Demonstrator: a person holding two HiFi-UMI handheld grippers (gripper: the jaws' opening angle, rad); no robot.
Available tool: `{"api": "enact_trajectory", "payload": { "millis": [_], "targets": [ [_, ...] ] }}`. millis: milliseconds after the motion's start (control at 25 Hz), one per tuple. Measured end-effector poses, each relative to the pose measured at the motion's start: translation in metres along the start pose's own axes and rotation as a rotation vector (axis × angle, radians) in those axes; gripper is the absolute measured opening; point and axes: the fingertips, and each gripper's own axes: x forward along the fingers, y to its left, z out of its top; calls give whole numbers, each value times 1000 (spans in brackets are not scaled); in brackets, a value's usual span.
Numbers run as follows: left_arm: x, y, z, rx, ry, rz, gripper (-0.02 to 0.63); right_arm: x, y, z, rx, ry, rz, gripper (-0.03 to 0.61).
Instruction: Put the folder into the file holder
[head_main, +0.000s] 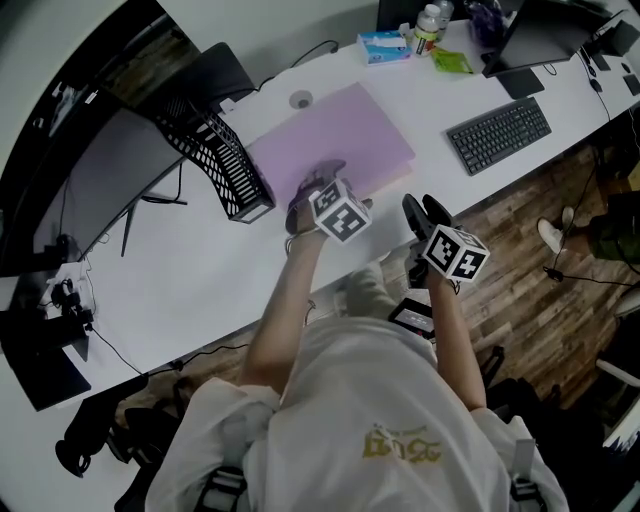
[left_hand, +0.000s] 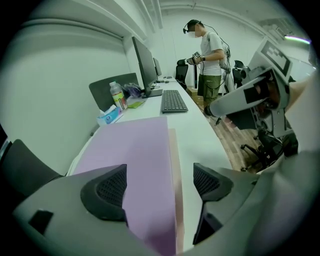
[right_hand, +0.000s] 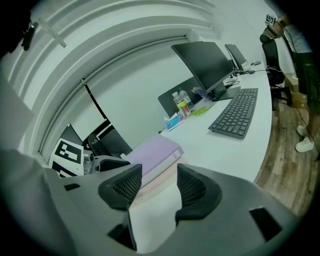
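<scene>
Left gripper (head_main: 308, 192) and right gripper (head_main: 425, 210) hover open by the folder (head_main: 335, 135) mid-frame; next, I'd say, clamp it, then lift toward the file holder (head_main: 215, 155), upper left.

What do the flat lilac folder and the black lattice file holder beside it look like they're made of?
The flat lilac folder is likely matte plastic or coated card: its cover looks even and dull, with a crisp straight edge. The black lattice file holder is probably painted metal mesh, since thin strands form an open diamond grid, though moulded plastic can't be excluded.
</scene>
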Motion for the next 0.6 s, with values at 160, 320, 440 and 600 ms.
{"api": "enact_trajectory", "payload": {
  "millis": [160,320,440,600],
  "targets": [
    [10,5,-8,43,49,29,437,0,-1,-1,-3,9,2,216],
    [15,8,-13,54,75,43,429,-1,-4,-4,-7,18,-3,216],
    [16,11,-16,70,88,60,394,1,-6,-5,3,19,-5,216],
    [17,13,-16,77,83,74,356,5,-5,-7,15,27,0,216]
  ]
}}
